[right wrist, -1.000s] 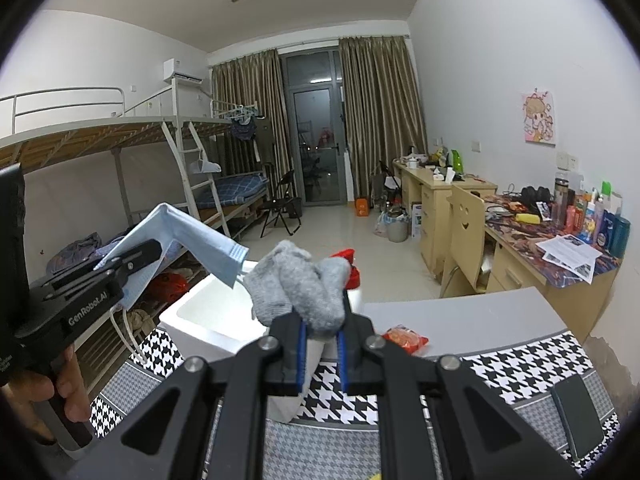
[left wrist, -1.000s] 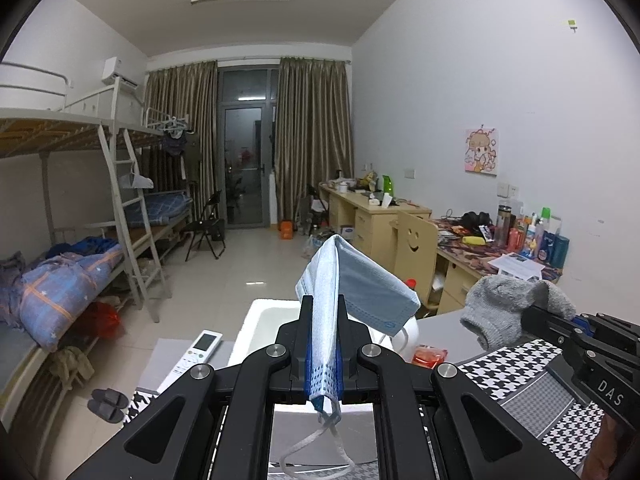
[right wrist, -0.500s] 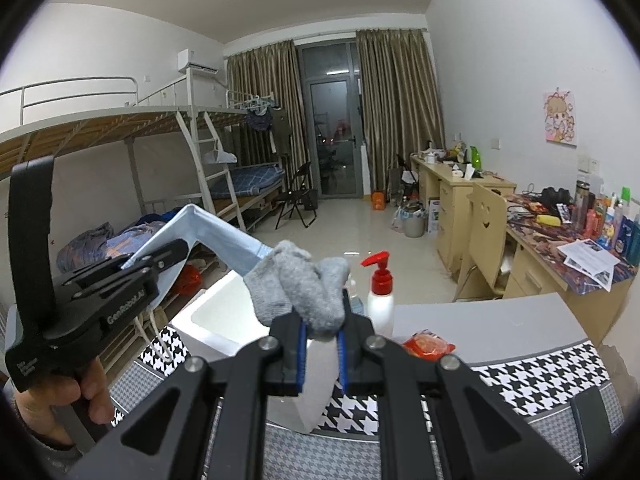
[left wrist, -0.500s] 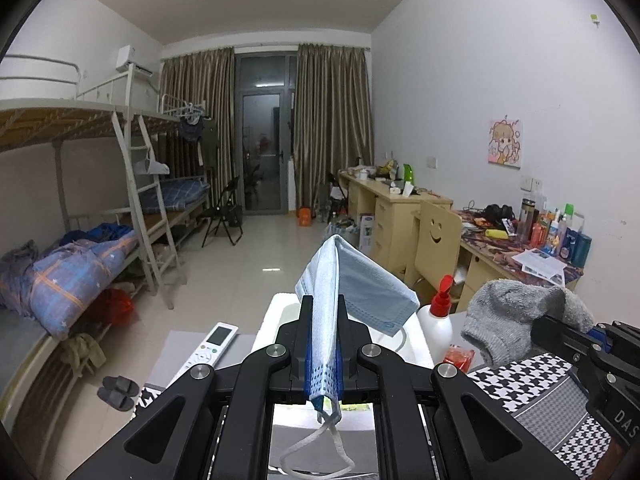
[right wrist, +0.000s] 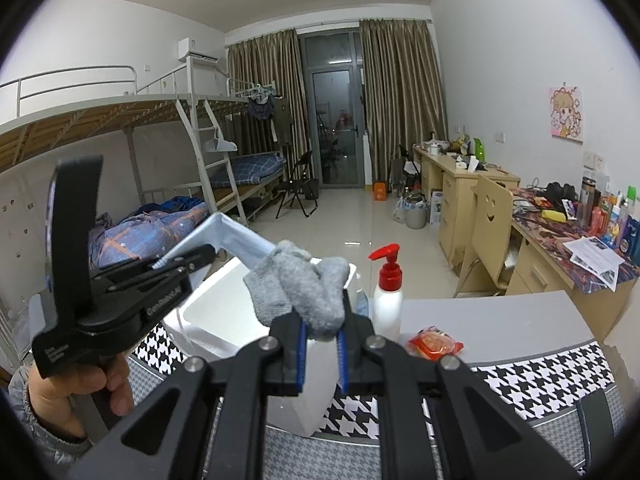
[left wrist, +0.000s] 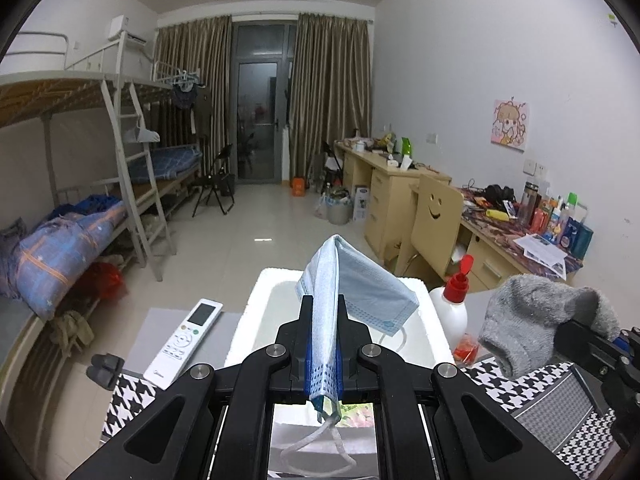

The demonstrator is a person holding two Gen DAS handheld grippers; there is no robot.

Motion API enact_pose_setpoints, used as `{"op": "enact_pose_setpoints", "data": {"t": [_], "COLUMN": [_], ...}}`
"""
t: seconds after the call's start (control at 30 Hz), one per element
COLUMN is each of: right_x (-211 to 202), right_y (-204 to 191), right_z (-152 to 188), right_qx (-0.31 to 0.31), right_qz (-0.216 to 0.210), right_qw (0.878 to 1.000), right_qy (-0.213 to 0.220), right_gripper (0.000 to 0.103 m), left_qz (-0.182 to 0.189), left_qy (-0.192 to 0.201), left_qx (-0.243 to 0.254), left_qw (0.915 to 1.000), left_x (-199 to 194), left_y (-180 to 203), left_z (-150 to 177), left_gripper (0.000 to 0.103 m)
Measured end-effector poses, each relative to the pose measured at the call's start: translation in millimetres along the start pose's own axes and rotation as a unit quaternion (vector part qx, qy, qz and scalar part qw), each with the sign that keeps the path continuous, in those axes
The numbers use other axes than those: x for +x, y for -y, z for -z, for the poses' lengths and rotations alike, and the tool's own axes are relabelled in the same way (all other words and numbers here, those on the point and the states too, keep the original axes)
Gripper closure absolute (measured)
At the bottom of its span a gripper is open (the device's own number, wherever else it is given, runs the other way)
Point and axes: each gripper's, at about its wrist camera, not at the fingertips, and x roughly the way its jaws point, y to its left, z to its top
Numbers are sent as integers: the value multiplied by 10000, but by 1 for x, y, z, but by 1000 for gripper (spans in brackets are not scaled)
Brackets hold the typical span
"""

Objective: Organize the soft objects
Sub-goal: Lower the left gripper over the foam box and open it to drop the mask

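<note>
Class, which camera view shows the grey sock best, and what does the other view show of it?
The right wrist view: the grey sock sits centred and close, pinched between the right gripper fingers, folds visible. The left wrist view shows it at the right side, smaller, side-on, with the gripper partly cut off.

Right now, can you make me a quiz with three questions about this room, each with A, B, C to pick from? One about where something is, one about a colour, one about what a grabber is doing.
1. Where is the remote?
A. left of the white box
B. inside the box
C. on the chair

2. What colour is the bottle pump?
A. green
B. red
C. black

3. What is the right gripper doing?
A. open, holding nothing
B. shut on the bottle
C. shut on the sock

Answers:
1 A, it lies on the table beside the box's left wall.
2 B, the pump top is red above a white body.
3 C, grey fabric bulges up from between its fingers.
</note>
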Motion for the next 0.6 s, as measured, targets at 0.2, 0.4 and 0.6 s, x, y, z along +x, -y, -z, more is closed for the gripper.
{"op": "enact_pose_setpoints", "data": {"t": [0.2, 0.4, 0.6], "right_x": [4, 8, 13], "right_y": [0, 0, -1], "right_z": [-3, -3, -4], "right_qx": [39, 54, 49], "right_qz": [-14, 12, 16], "right_qw": [10000, 9999, 9999], "right_qy": [-62, -99, -138], "right_gripper": [88, 88, 88], "left_qz": [22, 8, -173], "left_qy": [-171, -444, -332], "left_qx": [4, -10, -134], "left_qw": [9999, 9990, 9992], "left_x": [15, 31, 26], "left_y": [-2, -9, -19], "left_z": [1, 6, 6], "left_gripper": [95, 78, 17]}}
